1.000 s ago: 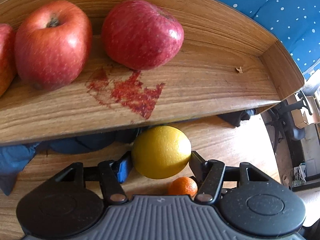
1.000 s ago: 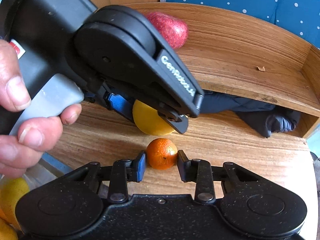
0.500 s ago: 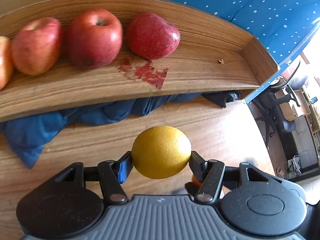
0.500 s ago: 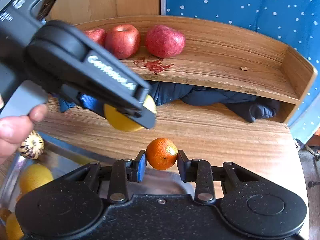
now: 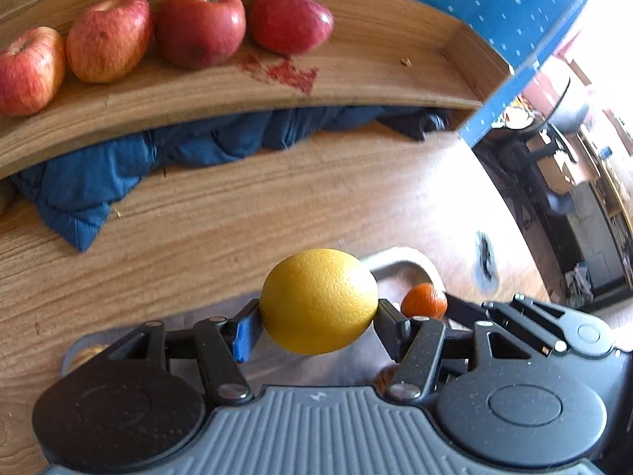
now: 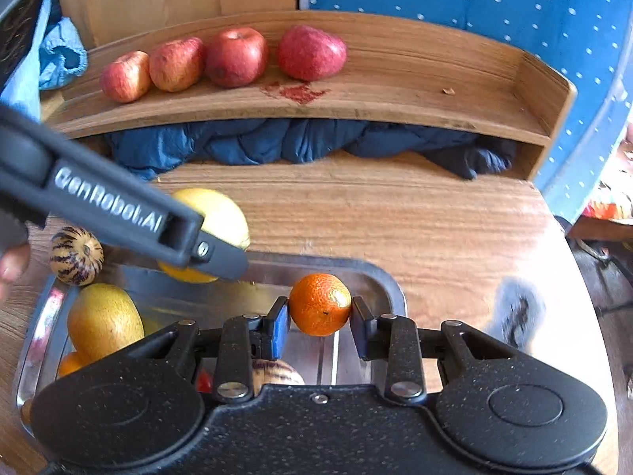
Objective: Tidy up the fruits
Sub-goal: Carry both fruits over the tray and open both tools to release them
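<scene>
The left claw [image 5: 318, 322] grips a lemon [image 5: 318, 301] and the right claw [image 6: 319, 326] grips a tangerine [image 6: 320, 304], both hanging above the metal tray [image 6: 379, 277] on the bench [image 6: 395, 217]. This looks like the carrying step; next, each fruit probably needs lowering into its place before release.

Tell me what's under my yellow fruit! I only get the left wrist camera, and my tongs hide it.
Observer: A shiny metal tray. The right wrist view shows your yellow fruit hanging about over its far edge.
Operator: Is anything in the tray?
Observer: Yes, a big yellow-green fruit lies at its left side.
Operator: Anything else there?
Observer: A round striped fruit sits at the tray's far left corner. I cannot tell if it is inside the rim.
Operator: And up by the shelf?
Observer: A crumpled light blue cloth lies by the left end of the wooden shelf.
</scene>
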Demonstrator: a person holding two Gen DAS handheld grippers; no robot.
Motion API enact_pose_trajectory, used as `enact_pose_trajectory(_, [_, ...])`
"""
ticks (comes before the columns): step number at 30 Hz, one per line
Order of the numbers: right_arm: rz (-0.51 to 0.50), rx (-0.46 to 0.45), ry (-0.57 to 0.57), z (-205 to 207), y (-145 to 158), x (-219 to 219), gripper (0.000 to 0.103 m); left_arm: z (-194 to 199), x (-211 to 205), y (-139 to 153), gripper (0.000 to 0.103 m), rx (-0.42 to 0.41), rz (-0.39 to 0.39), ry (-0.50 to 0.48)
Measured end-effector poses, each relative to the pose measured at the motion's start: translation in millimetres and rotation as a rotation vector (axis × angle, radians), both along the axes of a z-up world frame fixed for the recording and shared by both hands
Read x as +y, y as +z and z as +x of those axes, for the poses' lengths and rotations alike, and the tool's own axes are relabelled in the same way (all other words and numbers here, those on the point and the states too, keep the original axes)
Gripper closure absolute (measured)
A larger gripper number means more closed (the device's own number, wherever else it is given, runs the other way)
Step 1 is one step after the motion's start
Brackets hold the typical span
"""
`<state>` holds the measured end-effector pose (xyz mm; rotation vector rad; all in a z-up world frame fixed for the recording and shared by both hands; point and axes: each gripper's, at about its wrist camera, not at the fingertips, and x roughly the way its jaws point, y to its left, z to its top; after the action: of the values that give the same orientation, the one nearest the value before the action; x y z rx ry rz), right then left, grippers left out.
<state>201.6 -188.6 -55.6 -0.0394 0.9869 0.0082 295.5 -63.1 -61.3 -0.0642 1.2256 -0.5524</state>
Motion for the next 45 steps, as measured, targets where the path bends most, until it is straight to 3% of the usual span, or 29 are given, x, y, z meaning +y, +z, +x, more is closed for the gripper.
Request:
enact_pose_trajectory(16, [-0.007,0.03,-0.098,-8,0,-2,0.068,-13,0,-10,0.038,0.019,0.077,-0.066])
enact_pose_trajectory(36, [-0.03,0.032,-0.129,-9,1,3,0.067,-11,6,-17,0.038,0.047,0.121,-0.096])
enact_pose_trajectory(45, [-0.052,0.011,-0.146,-13,11,4,0.056,-13,7,-7,0.033,0.026,0.087,-0.105])
